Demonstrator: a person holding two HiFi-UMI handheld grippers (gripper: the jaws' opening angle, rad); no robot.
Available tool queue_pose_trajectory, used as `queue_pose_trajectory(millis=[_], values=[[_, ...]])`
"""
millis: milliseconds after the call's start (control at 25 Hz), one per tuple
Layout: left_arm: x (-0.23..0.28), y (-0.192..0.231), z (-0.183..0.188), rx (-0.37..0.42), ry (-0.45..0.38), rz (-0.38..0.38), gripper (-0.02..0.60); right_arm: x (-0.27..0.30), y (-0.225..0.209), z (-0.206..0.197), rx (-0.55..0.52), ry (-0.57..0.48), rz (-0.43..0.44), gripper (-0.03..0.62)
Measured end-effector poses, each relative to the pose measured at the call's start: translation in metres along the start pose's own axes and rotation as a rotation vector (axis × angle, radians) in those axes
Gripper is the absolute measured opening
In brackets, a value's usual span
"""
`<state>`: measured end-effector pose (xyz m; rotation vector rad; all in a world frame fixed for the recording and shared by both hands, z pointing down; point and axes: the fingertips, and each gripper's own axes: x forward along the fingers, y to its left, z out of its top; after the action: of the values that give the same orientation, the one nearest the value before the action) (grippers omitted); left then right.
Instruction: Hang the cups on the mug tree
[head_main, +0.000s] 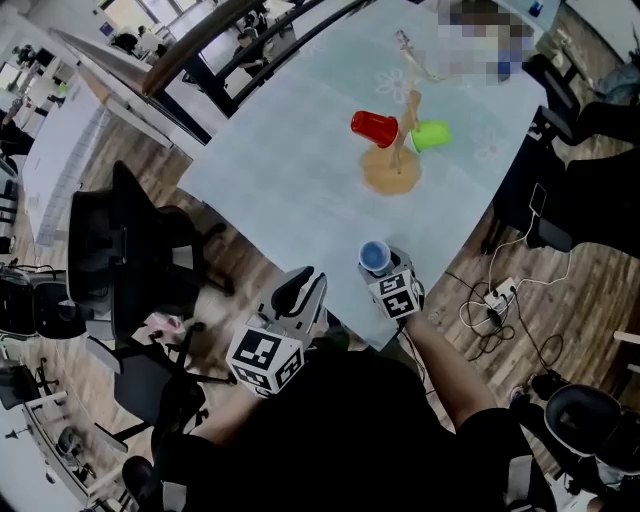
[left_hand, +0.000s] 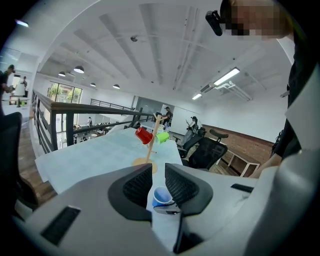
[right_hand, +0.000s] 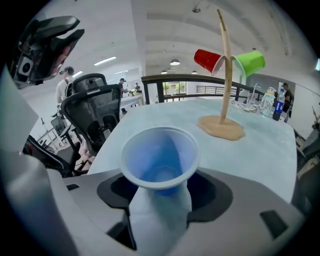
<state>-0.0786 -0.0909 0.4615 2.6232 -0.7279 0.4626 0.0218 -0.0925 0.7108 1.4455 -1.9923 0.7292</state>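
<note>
With the right gripper pinching the blue cup above the table's near edge, tilt it mouth-first onto a free peg of the mug tree (red cup and green cup already hang there), keeping the empty, slightly spread left gripper clear.

A tree stands on the table, with a left cup and a right cup hung either side. A third cup is at the near edge.

blue cup: is looking like smooth, translucent plastic
red cup: is showing glossy plastic
mug tree: is looking like pale matt wood
table: is showing a matt cloth cover
</note>
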Motion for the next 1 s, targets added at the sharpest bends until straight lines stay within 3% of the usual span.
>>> queue_pose_trajectory(millis=[640, 1000], values=[[0.007, -0.014, 0.002, -0.005, 0.010, 0.024, 0.074, -0.021, -0.010, 0.006, -0.015, -0.063, 0.006, 0.287], [0.021, -0.048, 0.000, 0.009, 0.000, -0.013, 0.074, -0.081, -0.054, 0.008, -0.062, -0.124, -0.107, 0.286]])
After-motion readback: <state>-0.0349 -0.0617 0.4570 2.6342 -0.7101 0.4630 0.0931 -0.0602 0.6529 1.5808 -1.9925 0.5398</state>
